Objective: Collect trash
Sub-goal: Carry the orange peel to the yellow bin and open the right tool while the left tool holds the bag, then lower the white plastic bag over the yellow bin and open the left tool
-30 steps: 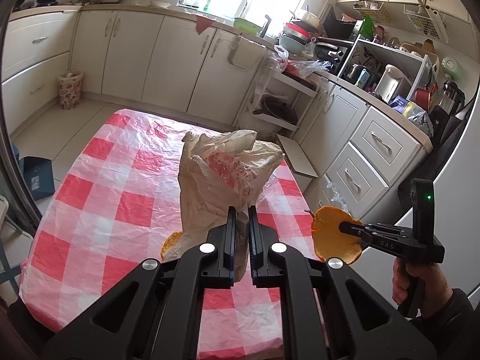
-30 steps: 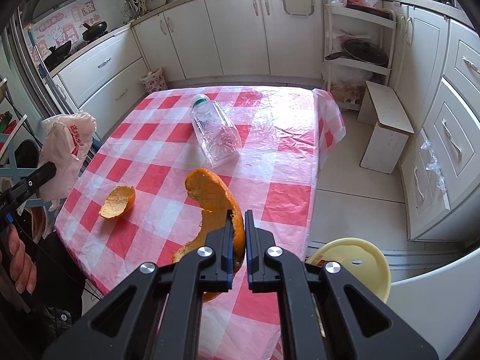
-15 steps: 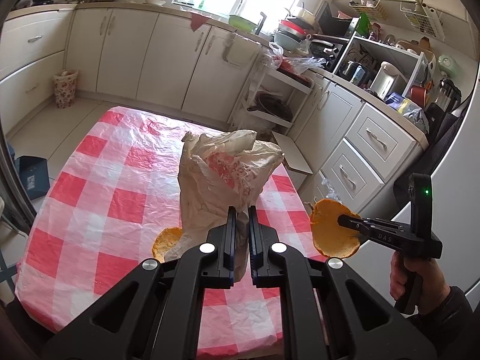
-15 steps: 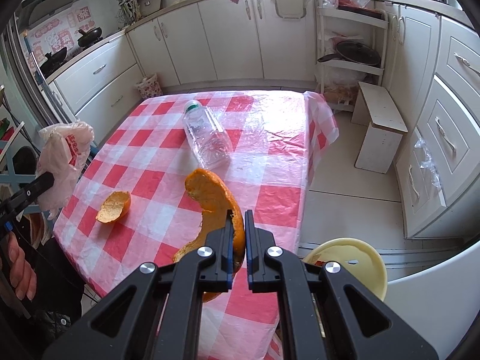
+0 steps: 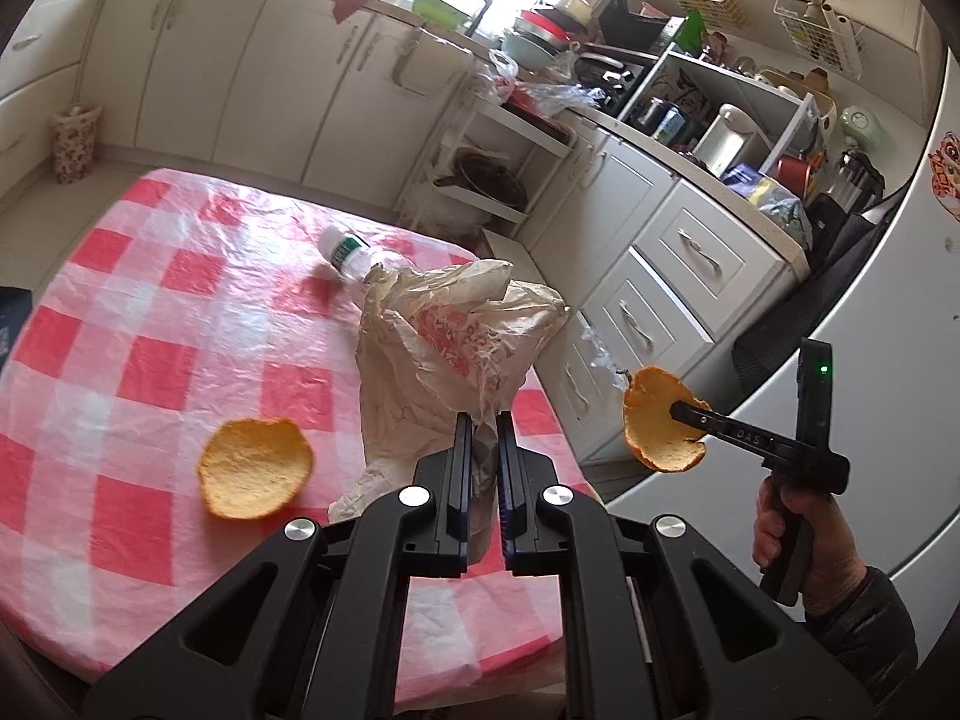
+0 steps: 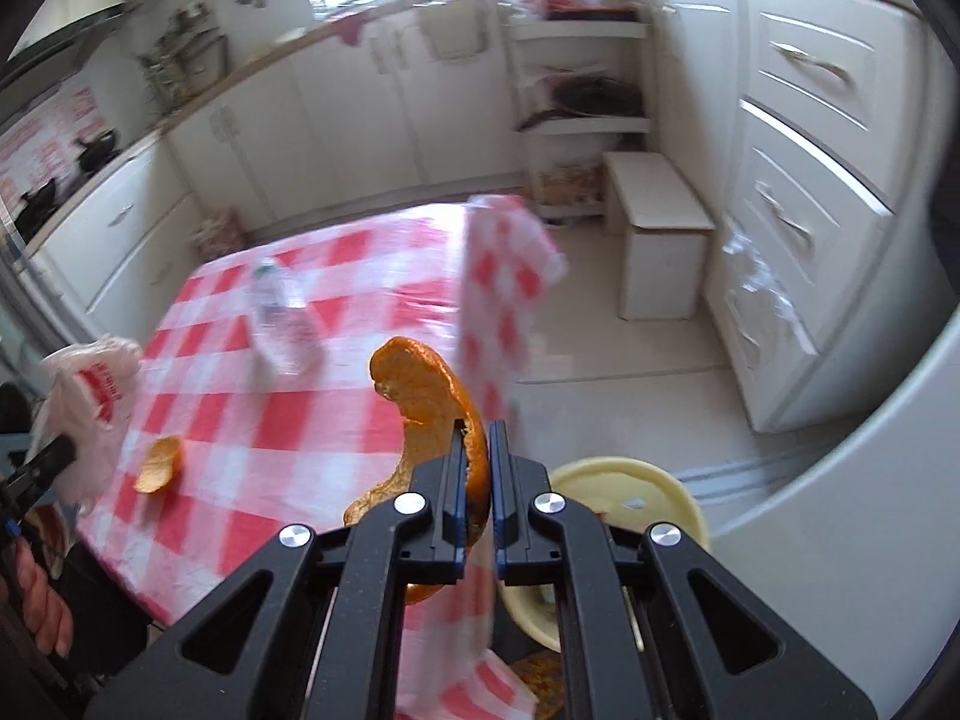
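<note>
Right, step in hand looks like bagging the peel, so the bag mouth must gape upward before the peel comes over it. Left to right in the left wrist view: red-and-white checked tablecloth (image 5: 138, 372), glossy and wrinkled, with a loose orange peel piece (image 5: 255, 467) lying on it, cupped, pithy pale inside facing up. Behind it a clear plastic bottle (image 5: 354, 255) on its side, partly hidden. Next the plastic bag (image 5: 444, 348), thin, crinkly, beige with red print; left gripper (image 5: 480, 429) is clamped on its lower fold and the bag hangs above the table, mouth crumpled, not clearly spread. Off the table's right edge, held orange peel (image 5: 657, 426) is pinched in the right gripper (image 6: 477, 438), jaws closed on its rim, peel in the air and well apart from the bag. Peel is curved, stiff, leathery; bag is floppy. Best to bring the peel over the opening and release low, since a collapsed mouth could deflect it onto the floor.
</note>
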Demonstrator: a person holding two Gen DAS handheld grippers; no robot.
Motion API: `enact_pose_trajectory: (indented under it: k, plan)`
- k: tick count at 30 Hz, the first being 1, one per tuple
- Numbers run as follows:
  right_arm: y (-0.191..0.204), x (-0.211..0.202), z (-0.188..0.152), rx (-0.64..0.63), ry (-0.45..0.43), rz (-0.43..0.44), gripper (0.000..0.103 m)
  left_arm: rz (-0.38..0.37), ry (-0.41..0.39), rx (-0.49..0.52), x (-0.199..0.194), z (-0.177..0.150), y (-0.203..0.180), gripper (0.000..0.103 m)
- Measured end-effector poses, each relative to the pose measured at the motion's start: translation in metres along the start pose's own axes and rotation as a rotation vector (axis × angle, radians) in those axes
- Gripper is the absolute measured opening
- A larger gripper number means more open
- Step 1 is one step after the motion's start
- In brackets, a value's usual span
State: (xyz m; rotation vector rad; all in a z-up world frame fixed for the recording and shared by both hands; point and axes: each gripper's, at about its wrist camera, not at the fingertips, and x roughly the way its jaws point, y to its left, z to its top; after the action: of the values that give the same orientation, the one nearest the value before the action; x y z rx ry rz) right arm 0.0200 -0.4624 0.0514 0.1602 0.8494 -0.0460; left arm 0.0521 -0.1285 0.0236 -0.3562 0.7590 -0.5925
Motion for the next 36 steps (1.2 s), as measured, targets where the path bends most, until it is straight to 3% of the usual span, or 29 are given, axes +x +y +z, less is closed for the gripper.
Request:
enact_pose_trajectory:
  k: [4, 7, 8, 10, 14, 16, 19, 24, 30, 33, 36]
  plan:
    - [-0.023, 0.020, -0.012, 0.007, 0.090, -0.122, 0.007, -0.036, 0.034, -0.002, 0.017, -0.005, -0.011, 0.007]
    - [-0.033, 0.052, -0.021, -0.005, 0.220, -0.193, 0.011, -0.064, 0.059, 0.004, 0.030, -0.007, -0.024, 0.007]
    - [-0.036, 0.061, -0.024, -0.008, 0.253, -0.236, 0.015, -0.077, 0.071, 0.010, 0.037, -0.008, -0.031, 0.007]
    - [-0.042, 0.069, -0.023, 0.002, 0.271, -0.291, 0.040, -0.102, 0.092, 0.017, 0.047, -0.009, -0.042, 0.007]
    - [-0.055, 0.044, -0.005, 0.109, 0.155, -0.277, 0.049, -0.163, 0.161, 0.050, 0.078, -0.017, -0.075, 0.007]
    - [-0.055, 0.017, 0.006, 0.152, 0.046, -0.245, 0.051, -0.184, 0.195, 0.058, 0.097, -0.024, -0.092, 0.007]
    - [-0.057, -0.017, 0.017, 0.219, -0.094, -0.192, 0.062, -0.210, 0.249, 0.076, 0.126, -0.035, -0.120, 0.007]
    - [-0.068, -0.057, 0.030, 0.312, -0.265, -0.159, 0.064, -0.241, 0.324, 0.109, 0.174, -0.053, -0.162, 0.007]
    - [-0.076, -0.060, 0.037, 0.358, -0.295, -0.121, 0.064, -0.217, 0.431, 0.056, 0.239, -0.077, -0.187, 0.007]
    - [-0.072, -0.059, 0.038, 0.336, -0.295, -0.119, 0.064, -0.164, 0.478, 0.031, 0.266, -0.087, -0.190, 0.008]
    - [-0.072, -0.060, 0.037, 0.343, -0.298, -0.111, 0.064, -0.114, 0.531, -0.017, 0.287, -0.094, -0.186, 0.026]
